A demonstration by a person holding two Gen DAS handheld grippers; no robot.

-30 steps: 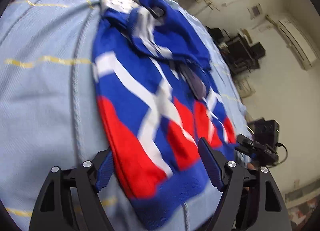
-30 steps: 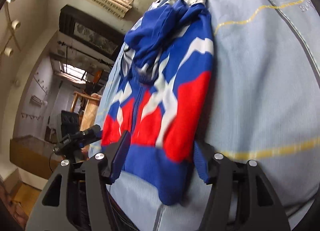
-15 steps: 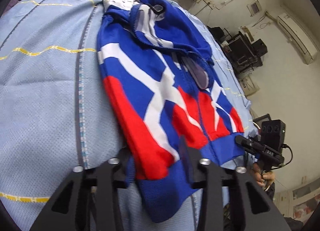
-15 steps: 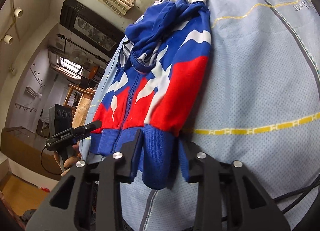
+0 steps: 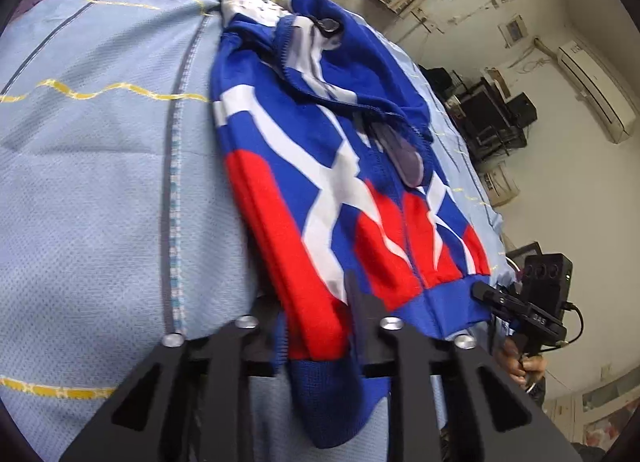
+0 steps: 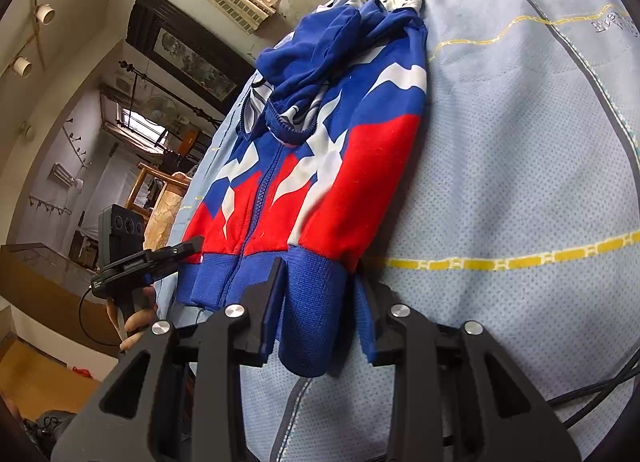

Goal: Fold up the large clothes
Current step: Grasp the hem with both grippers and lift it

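Note:
A blue, red and white zip-up hooded jacket [image 5: 340, 190] lies flat on a light blue bed sheet [image 5: 100, 182], hood at the far end. My left gripper [image 5: 316, 318] is closing on the near left corner of the jacket's hem, its pads pressing the red and blue cloth. In the right wrist view the same jacket [image 6: 340, 166] has its blue ribbed hem toward me, and my right gripper [image 6: 320, 282] is shut on the near right corner. Each view shows the other gripper at the opposite hem corner: right gripper [image 5: 484, 294], left gripper [image 6: 192, 246].
The sheet [image 6: 520, 182] carries yellow lines and grey seams and spreads wide around the jacket. A black cable [image 6: 592, 402] crosses the lower right. Past the bed's edge are dark desk equipment [image 5: 492, 118], a wall air conditioner [image 5: 596, 86] and wooden furniture [image 6: 160, 198].
Both grippers have closed from wide open onto the hem corners. The hem is now bunched between the fingers and lifted slightly off the sheet.

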